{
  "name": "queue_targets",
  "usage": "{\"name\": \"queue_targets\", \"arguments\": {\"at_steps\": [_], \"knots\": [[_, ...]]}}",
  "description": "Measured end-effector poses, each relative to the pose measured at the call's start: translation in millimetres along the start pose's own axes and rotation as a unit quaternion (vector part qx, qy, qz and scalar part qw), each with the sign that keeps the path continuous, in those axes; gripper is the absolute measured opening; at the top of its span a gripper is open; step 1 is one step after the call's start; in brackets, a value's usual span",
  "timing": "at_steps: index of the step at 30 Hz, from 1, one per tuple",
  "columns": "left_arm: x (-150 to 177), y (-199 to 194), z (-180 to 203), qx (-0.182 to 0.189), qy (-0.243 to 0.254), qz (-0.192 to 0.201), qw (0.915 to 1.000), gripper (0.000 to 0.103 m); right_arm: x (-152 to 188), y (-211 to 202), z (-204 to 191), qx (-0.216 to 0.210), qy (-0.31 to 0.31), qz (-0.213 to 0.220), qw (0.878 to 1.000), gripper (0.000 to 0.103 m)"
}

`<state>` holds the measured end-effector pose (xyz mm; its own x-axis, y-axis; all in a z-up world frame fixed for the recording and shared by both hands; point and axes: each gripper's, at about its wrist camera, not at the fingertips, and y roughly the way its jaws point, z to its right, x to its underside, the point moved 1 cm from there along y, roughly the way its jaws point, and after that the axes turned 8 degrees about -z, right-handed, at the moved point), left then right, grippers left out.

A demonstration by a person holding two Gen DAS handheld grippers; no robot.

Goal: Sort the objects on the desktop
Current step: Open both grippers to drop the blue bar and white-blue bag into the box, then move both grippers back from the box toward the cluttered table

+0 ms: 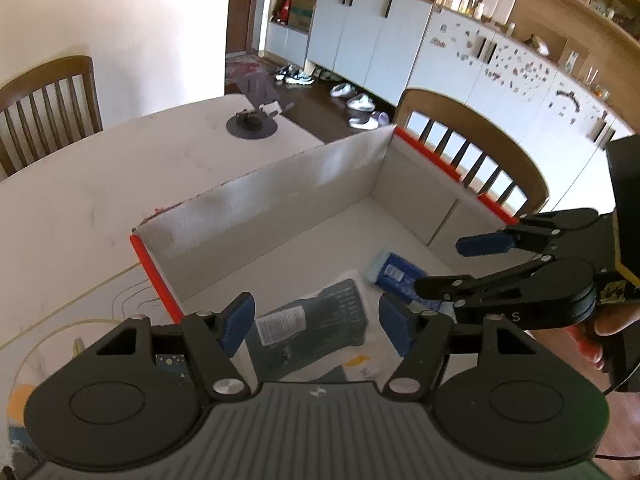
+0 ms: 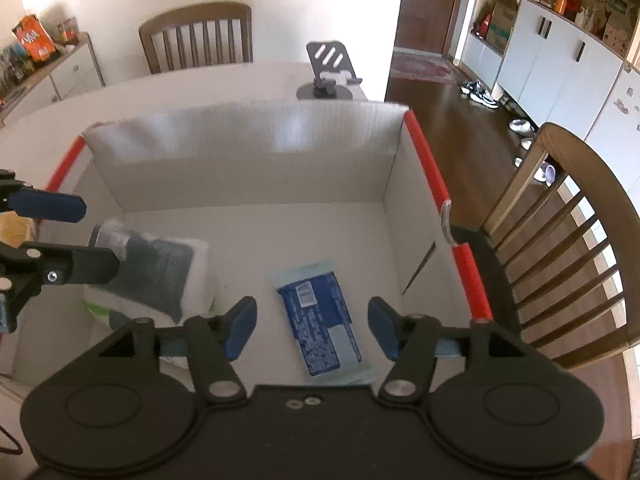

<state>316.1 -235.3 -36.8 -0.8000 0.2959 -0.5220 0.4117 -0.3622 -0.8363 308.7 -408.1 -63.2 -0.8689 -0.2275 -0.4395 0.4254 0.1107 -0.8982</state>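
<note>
Two packets lie in the box (image 2: 240, 148): your left gripper (image 1: 316, 320) hangs released over the grey packet (image 1: 320, 320), your right gripper (image 2: 312, 322) parted above the blue packet (image 2: 320, 320), both apparently dropped for sorting.

Left claw (image 1: 316, 322), right claw (image 2: 312, 326): black linkages, blue pads, silver screws.

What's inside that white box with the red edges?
Inside the box lie a blue packet and a grey-and-white pack. The near floor is hidden by the tools, so anything there can't be seen.
</note>
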Motion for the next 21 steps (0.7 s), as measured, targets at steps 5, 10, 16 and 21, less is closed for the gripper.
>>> {"name": "queue_targets", "arguments": {"at_steps": [5, 10, 16, 21], "knots": [[5.6, -14.2, 1.8, 0.004, -0.003, 0.018, 0.9998, 0.069, 2.3, -14.4, -0.7, -0.014, 0.003, 0.014, 1.000, 0.067], [12.3, -29.6, 3.4, 0.012, -0.006, 0.032, 0.9994, 0.069, 5.6, -27.0, -2.3, -0.023, 0.004, 0.027, 0.999, 0.067], [25.5, -49.5, 3.7, 0.011, -0.016, 0.051, 0.9985, 0.069, 11.3, -43.3, -9.8, -0.028, 0.011, 0.045, 0.999, 0.076], [38.4, -69.6, -2.7, 0.005, -0.027, 0.066, 0.9974, 0.069, 18.1, -57.7, -21.3, -0.032, 0.015, 0.057, 0.998, 0.083]]}}
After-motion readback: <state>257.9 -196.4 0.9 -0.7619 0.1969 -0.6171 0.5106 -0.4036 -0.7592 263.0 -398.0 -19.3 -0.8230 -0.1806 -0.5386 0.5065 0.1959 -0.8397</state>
